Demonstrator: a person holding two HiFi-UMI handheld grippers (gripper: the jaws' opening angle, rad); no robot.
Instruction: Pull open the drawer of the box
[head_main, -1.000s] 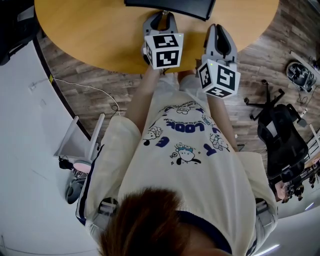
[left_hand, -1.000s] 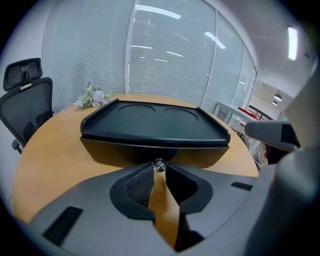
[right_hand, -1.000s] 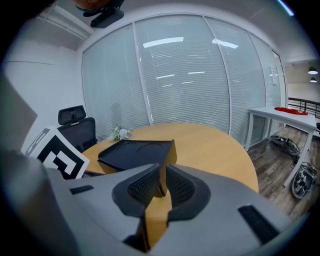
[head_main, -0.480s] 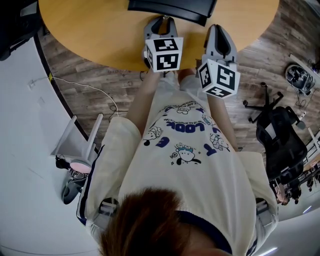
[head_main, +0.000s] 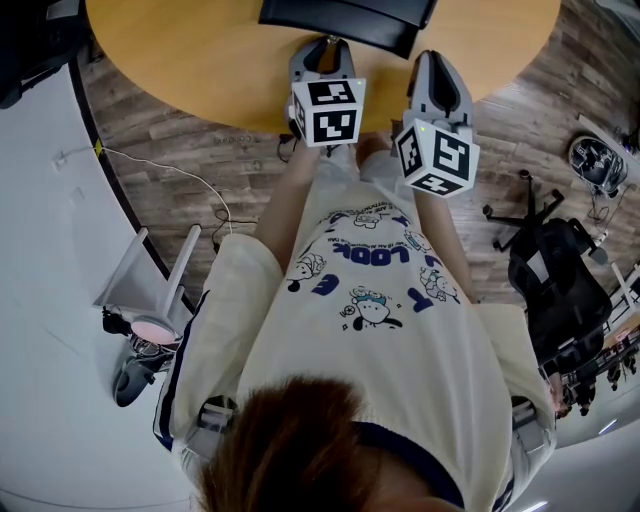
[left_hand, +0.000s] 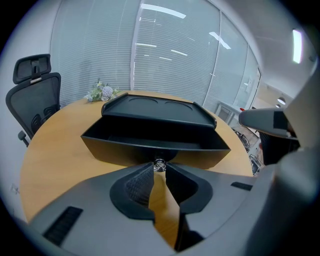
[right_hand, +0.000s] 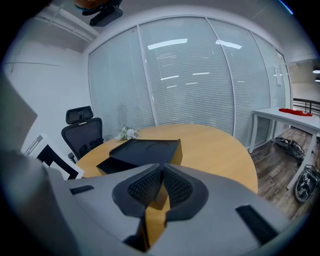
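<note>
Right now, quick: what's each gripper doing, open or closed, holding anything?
Left gripper: closed on the drawer knob.
Right gripper: closed, nothing between its jaws.

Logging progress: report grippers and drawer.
Left gripper shut on the drawer's knob. Right gripper shut, empty. Drawer stands open from the black box. Nothing in the way.

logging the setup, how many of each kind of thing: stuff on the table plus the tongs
black box: 1
flower bunch: 1
tongs: 2 (left tongs shut on drawer knob, right tongs shut)
total: 4
</note>
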